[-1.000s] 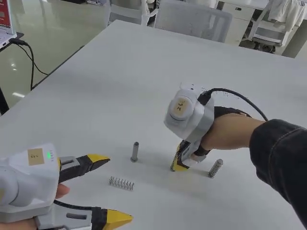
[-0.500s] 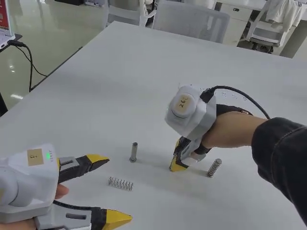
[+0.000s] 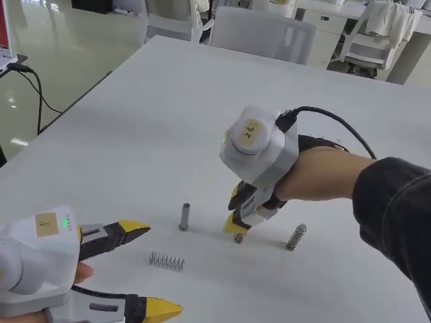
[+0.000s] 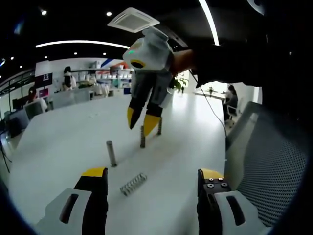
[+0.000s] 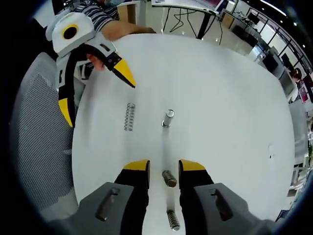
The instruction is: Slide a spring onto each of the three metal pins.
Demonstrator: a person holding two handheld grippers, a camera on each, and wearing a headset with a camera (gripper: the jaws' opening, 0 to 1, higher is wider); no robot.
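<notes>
My right gripper [image 3: 236, 219] hangs open just above an upright pin with a spring on it [image 5: 169, 178], jaws either side and clear of it. The same sprung pin [image 4: 143, 137] stands under the right gripper [image 4: 142, 120] in the left gripper view. A second spring-covered pin [image 3: 295, 237] stands to its right. A bare metal pin [image 3: 184, 217] stands to its left, and a loose spring [image 3: 167, 261] lies flat in front of that. My left gripper [image 3: 151, 269] is open at the near left, empty, pointing at the loose spring [image 4: 133, 183].
The white table [image 3: 168, 121] stretches wide and bare beyond the pins. A black cable [image 3: 330, 124] trails from the right gripper. Grey chairs [image 3: 262, 30] stand at the table's far edge, and a mesh chair [image 4: 274, 161] sits near the left gripper.
My right gripper has risen from the table and drawn slightly left, uncovering the spring-covered pin beneath its tips. The left gripper and the loose spring have stayed put.
</notes>
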